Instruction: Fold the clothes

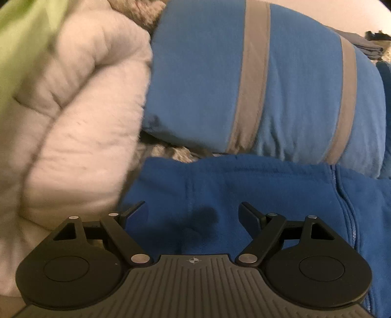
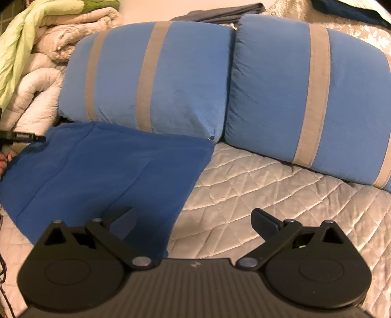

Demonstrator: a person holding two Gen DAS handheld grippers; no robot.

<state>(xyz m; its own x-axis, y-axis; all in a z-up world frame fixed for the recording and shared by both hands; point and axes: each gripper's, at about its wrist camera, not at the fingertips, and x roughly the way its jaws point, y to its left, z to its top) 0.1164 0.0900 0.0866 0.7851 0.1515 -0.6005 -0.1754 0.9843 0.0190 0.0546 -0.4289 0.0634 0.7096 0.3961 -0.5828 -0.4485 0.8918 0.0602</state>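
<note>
A dark blue fleece garment with a zipper lies on the bed right under my left gripper, which is open with nothing between its fingers. In the right wrist view the same blue garment lies spread flat on the quilted bedspread, its right corner reaching toward the pillows. My right gripper is open and hovers over the garment's lower right edge, left finger above the cloth, right finger above the quilt. A tip of the other gripper shows at the far left edge.
Two light blue pillows with grey stripes stand behind the garment. A bundled cream comforter and a green cloth pile up on the left. Folded dark clothes lie behind the pillows.
</note>
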